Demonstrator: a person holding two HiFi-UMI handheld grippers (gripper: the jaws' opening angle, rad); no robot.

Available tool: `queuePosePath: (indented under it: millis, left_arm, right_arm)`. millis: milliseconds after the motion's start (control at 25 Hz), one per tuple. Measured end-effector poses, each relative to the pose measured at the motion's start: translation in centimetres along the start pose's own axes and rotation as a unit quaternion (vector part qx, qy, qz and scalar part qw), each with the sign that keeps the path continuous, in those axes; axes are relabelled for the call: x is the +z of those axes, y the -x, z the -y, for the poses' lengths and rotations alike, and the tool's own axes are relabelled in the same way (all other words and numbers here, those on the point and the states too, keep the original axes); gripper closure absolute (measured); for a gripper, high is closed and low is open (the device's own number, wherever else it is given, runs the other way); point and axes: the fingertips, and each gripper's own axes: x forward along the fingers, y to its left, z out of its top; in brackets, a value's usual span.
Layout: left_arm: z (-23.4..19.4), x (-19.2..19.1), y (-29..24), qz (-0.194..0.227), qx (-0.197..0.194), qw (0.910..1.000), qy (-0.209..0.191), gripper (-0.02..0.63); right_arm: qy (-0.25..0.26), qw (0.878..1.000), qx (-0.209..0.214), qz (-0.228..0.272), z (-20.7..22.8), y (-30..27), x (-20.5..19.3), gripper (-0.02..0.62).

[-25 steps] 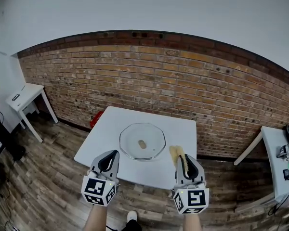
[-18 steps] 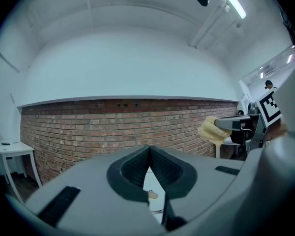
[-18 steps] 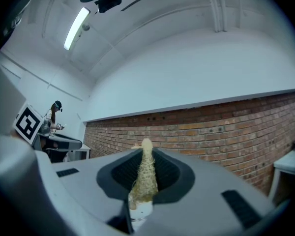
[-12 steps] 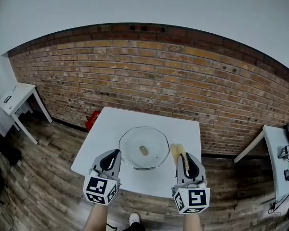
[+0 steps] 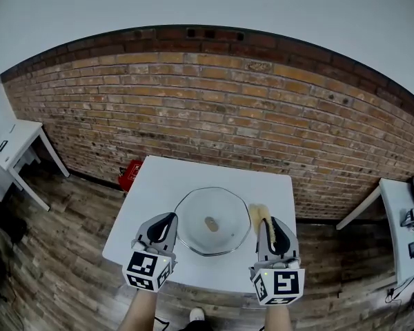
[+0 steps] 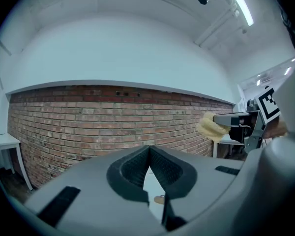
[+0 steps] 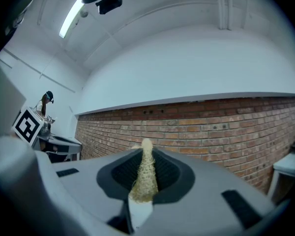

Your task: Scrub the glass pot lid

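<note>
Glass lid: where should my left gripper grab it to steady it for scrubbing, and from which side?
Probably its small central knob, from above. The glass lid lies flat on the white table, so the thin rim offers little to pinch; the knob looks like the only raised part. The left gripper is shut and must open first.

Sponge (image 5: 257, 214) was half covered by right gripper (image 5: 267, 223) jaws. In left gripper view, only the knob (image 6: 160, 199) of the glass pot lid (image 5: 224, 211) was seen; the rest was blocked by left gripper (image 6: 149, 154) body. Forearms (image 5: 139, 312) were cut off at bottom edge. Red object (image 5: 129, 175) behind table (image 5: 193, 178) was too small to identify.
</note>
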Motion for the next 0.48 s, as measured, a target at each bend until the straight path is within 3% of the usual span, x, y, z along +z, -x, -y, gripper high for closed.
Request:
queuePosePath:
  millis: [480]
  left_arm:
    - [-1.7, 0.1, -1.7, -0.004, -0.010, 0.9999, -0.002, 0.595]
  right_arm:
    - [0.001, 1.000, -0.005, -0.007, -0.1, -2.1, -0.2, 0.537]
